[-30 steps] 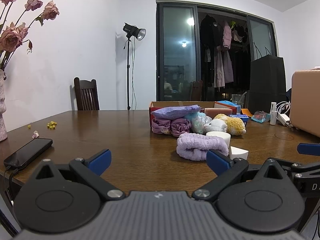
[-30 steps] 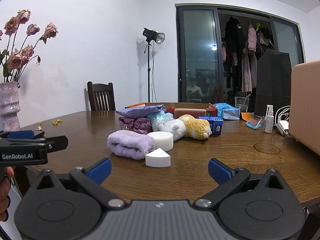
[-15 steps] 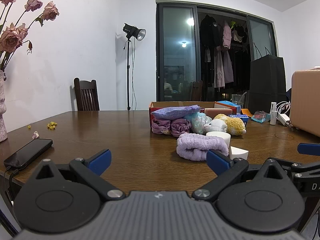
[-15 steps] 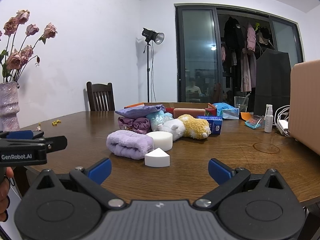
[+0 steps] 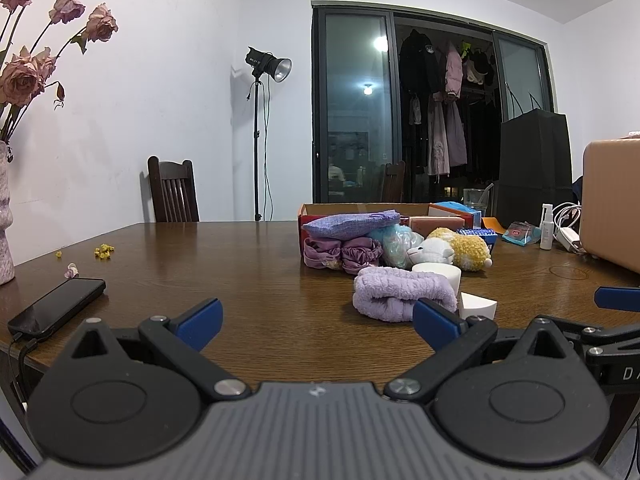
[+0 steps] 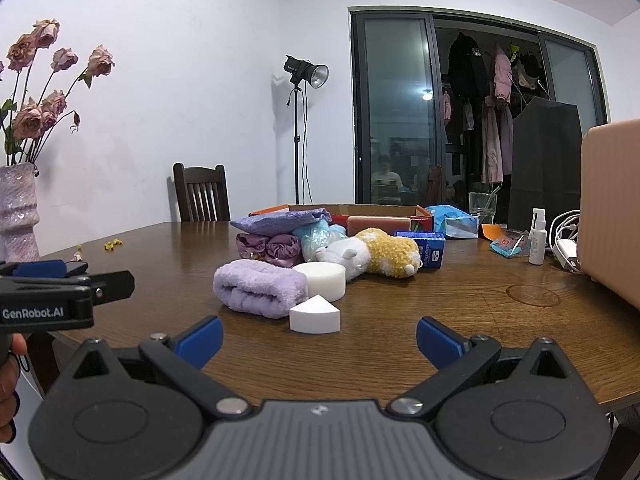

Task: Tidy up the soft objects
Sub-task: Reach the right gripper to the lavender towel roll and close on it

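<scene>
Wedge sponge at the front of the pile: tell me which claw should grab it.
Right. The wedge sponge lies straight ahead between the open right claw fingers; from the open left claw it sits off to the right.

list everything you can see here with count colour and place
towel: 1, lilac, rolled, table front
sponges: 2, white, beside towel
plush toy: 1, white and yellow, behind sponges
scrunchies: 2, purple, behind towel
pouch: 1, lilac, atop scrunchies
box: 1, cardboard, behind pile
phone: 1, black, table left
spray bottle: 1, white, table right
vase: 1, pink, left edge
chair: 1, dark, far side
left gripper: open
right gripper: open
</scene>
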Available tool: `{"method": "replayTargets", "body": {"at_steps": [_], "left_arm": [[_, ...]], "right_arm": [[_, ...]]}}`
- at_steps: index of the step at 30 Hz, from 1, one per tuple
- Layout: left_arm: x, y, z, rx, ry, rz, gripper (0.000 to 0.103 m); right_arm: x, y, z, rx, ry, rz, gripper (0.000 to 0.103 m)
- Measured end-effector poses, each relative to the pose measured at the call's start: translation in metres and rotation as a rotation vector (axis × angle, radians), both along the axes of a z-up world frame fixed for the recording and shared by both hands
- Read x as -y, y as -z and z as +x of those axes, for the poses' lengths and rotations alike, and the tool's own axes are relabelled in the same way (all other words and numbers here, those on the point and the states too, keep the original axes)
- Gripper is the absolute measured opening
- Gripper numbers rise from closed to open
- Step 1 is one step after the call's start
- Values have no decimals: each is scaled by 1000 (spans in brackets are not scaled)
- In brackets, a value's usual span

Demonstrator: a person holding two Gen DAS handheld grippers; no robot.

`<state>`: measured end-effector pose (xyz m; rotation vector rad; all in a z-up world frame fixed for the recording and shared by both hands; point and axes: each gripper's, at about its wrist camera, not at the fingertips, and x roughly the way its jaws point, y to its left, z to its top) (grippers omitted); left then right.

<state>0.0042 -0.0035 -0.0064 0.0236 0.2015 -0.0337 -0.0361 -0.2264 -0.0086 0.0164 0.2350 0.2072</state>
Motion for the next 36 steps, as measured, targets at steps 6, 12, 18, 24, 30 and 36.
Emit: {"method": "replayTargets", "body": {"at_steps": [6,12,18,24,30,36], "left_arm": [[0,0,0,1,0,0,103],[0,0,1,-4,5,-4,103],[-8,-3,17,-12,-8,8,103],[-20,-6,50,-73,9,-11,103],[-26,-12,89,-129,125,-121,103],[-29,-20,139,-168,158,-255,103]], "right_arm": [[0,0,0,0,0,0,103],[0,0,0,0,-2,0,103],[5,1,3,2,-5,20,103],[8,5,27,-67,-57,33,103],[2,-6,58,-142,-236,50,65],[-7,-1,113,-257,-301,187,55]]}}
